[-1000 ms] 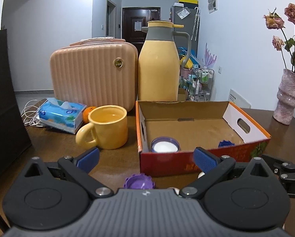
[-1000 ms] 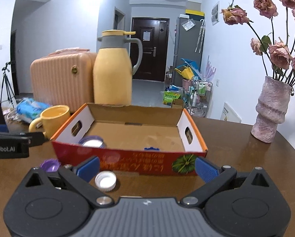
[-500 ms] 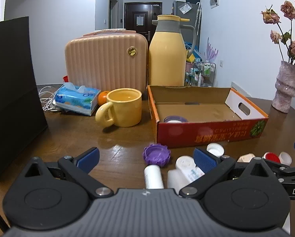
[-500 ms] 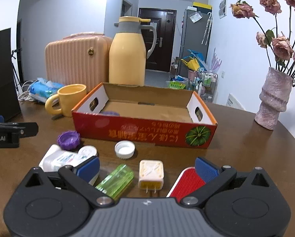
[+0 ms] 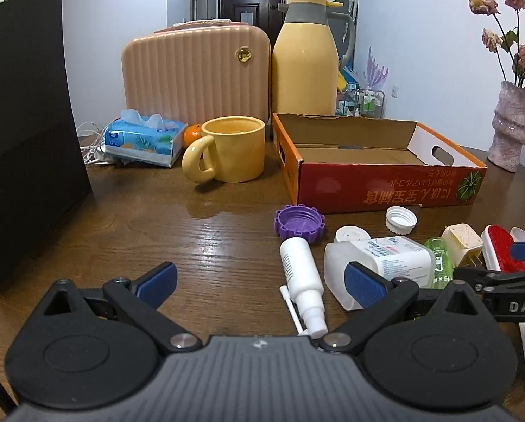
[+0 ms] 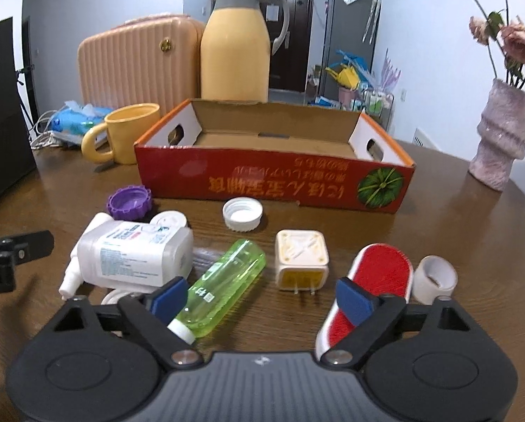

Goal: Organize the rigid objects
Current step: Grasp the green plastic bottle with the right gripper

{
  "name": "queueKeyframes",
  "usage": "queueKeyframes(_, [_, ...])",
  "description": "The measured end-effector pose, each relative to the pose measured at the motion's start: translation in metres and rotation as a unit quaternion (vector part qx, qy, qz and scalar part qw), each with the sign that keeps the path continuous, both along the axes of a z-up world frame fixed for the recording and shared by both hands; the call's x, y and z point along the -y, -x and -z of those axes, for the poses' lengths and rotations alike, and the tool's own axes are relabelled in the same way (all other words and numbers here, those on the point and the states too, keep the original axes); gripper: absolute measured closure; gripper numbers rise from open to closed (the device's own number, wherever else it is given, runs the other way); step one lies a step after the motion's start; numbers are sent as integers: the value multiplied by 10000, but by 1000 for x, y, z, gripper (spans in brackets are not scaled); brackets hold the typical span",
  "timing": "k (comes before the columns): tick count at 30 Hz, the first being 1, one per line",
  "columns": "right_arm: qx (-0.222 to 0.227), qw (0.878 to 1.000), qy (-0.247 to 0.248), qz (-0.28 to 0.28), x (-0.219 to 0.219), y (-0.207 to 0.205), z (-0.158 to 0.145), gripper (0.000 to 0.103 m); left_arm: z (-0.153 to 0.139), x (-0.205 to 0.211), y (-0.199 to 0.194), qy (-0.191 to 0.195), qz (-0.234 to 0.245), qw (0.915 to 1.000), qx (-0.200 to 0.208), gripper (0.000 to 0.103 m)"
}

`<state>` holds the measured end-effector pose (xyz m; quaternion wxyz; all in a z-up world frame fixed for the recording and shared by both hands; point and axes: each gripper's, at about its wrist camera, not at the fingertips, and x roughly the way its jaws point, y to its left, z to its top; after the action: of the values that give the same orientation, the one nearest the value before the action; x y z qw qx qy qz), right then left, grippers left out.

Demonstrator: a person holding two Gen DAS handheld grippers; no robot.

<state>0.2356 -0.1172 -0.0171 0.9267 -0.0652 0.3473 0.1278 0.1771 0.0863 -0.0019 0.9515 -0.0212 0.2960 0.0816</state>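
Both the left gripper and the right gripper hold their jaws released, grasping nothing. Only the left view shows the white spray bottle whole; the right view alone shows the green bottle and charger plug fully on the worktop.

Dark brown wood-grain table, glossy and streaked with reflections. Along the back stand a ribbed peach hard-shell case and a tall yellow thermos jug with grey collar. In front of them sit a blue tissue pack, a small orange fruit, a yellow ceramic mug and a red cardboard tray box. A mauve ribbed vase stands far right.

Near the front edge lies a cluster: purple scalloped cap, white screw cap, white labelled plastic bottle, white spray bottle, clear green bottle, cream plug adapter, red-faced white brush, and a small white cup.
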Motion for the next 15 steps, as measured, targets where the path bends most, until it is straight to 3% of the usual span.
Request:
queueKeyframes(9, [-331, 9994, -83, -101, -19, -18, 12, 37, 12, -11, 0, 234, 14, 9997, 48, 0])
queueKeyframes(13, [-617, 9977, -152, -222, -22, -25, 22, 58, 15, -17, -1, 385, 3, 9993, 22, 0])
queueKeyframes(15, [-573, 9981, -92, -220, -23, -25, 25, 61, 15, -20, -1, 442, -10, 9990, 26, 0])
